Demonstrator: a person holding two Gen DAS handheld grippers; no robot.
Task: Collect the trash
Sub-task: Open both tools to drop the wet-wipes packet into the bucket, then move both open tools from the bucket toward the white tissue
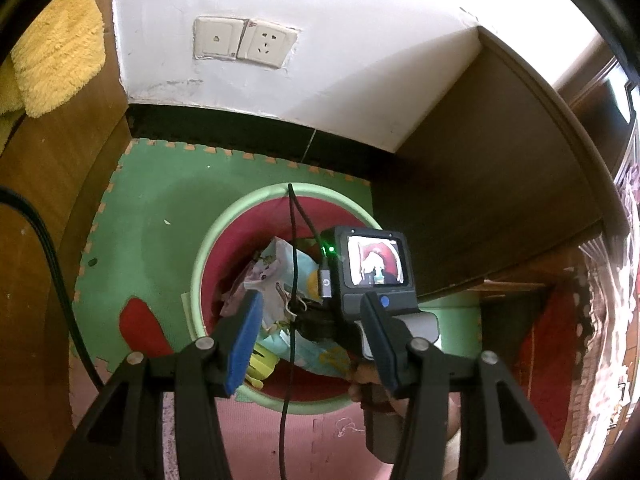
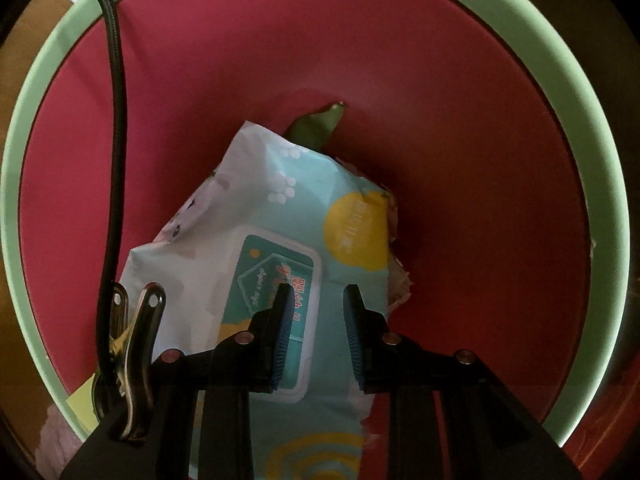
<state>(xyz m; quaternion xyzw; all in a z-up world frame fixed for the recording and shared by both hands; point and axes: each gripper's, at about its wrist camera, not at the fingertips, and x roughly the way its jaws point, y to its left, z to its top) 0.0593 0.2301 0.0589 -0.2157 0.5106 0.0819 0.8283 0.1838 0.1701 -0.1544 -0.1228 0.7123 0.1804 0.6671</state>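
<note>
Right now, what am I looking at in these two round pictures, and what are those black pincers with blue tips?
They are hand-held tongs, one per hand, each with a fisheye camera looking along its fingers. The left view looks down from above: left tongs, open and empty, over a green-rimmed bin on a foam floor mat, with the right tool's camera box reaching in. The right view is inside the bin: right tongs, open, above a wet-wipes pack. Nothing is gripped.
</note>
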